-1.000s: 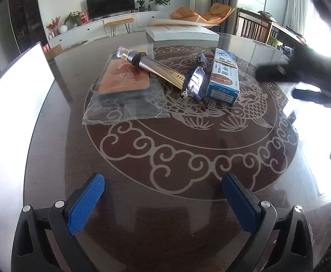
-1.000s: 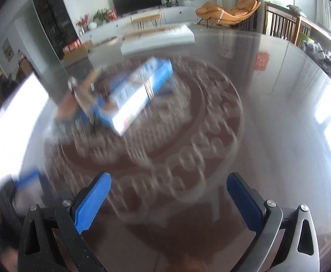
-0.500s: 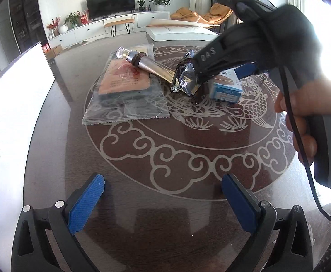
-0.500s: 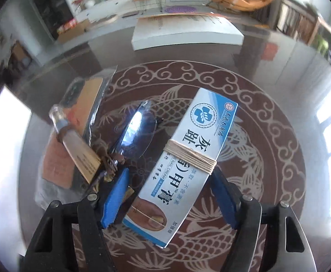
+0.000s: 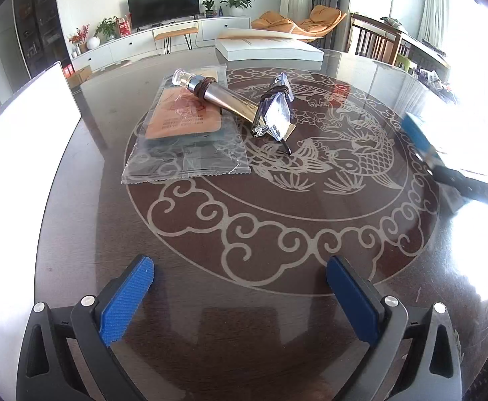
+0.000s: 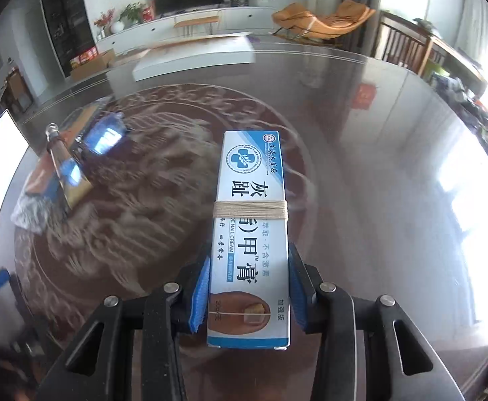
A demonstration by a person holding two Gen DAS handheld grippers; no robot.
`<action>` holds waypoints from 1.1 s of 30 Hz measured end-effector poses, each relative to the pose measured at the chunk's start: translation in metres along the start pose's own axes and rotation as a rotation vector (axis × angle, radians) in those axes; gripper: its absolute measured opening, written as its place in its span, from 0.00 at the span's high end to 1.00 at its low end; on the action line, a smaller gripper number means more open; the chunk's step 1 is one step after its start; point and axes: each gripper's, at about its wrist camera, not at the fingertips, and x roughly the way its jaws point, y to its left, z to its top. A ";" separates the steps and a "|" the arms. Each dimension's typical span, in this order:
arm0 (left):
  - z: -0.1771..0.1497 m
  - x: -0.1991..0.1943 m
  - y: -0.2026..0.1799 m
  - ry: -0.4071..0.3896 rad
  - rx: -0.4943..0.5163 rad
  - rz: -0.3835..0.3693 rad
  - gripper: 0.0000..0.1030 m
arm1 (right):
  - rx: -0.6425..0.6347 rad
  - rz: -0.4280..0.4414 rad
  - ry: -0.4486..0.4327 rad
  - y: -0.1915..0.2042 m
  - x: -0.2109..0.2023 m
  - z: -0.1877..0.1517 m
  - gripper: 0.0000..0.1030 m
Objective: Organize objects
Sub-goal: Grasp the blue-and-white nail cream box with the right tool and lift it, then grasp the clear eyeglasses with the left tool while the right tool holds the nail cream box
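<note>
My right gripper (image 6: 249, 295) is shut on a blue and white nail cream box (image 6: 251, 220) bound with string, held above the table. In the left wrist view it shows at the right edge (image 5: 424, 140). My left gripper (image 5: 238, 295) is open and empty, low over the near table. On the table lie a clear plastic packet (image 5: 183, 133) with an orange card, a metallic tube (image 5: 223, 100) across it, and folded glasses (image 5: 275, 112) beside the tube. These show blurred at left in the right wrist view: tube (image 6: 68, 170), glasses (image 6: 105, 133).
The dark round glass table (image 5: 244, 234) has a carved fish pattern. A flat white box (image 5: 267, 50) lies at its far edge. A white board (image 5: 20, 140) stands at the left. Chairs and a TV cabinet stand beyond.
The right gripper closed on the nail cream box, lifted it off the table and carried it to the right. The left gripper has not moved.
</note>
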 end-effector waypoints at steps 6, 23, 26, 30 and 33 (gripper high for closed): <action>0.000 0.000 0.001 -0.001 -0.002 0.001 0.00 | 0.014 -0.039 -0.067 -0.031 -0.020 -0.032 0.35; -0.001 0.000 0.001 -0.002 -0.004 0.004 0.00 | -0.055 -0.104 -0.096 -0.019 -0.022 -0.037 0.18; 0.003 0.001 0.002 0.026 -0.001 -0.004 0.00 | -0.045 -0.099 -0.097 -0.021 -0.023 -0.037 0.17; 0.030 -0.006 0.009 0.007 -0.046 -0.088 0.00 | -0.031 -0.093 -0.095 -0.023 -0.023 -0.037 0.17; 0.071 -0.008 0.003 -0.047 -0.005 -0.042 0.00 | -0.034 -0.096 -0.092 -0.022 -0.022 -0.037 0.16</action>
